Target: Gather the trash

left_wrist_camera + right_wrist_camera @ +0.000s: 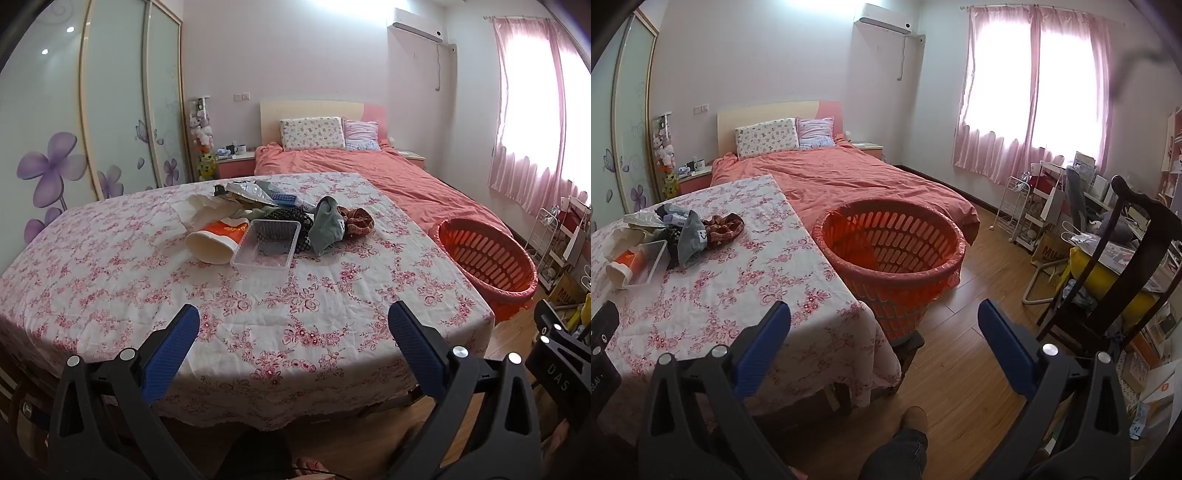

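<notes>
I saw the table [258, 332] holding the trash pile [273, 221], with the orange basket [890, 243] beside its right edge. Both the left gripper [293, 332] and right gripper [884, 328] stood wide apart, empty. I judged it best to start with the near clear tray [266, 248], approaching low and pinching one rim.

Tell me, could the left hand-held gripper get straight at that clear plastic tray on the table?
Probably yes. The left hand-held gripper is wide open and empty, and only bare flowered tablecloth lies between it and the clear plastic tray. The paper cup lies against the tray's left side, so it may get nudged.
</notes>
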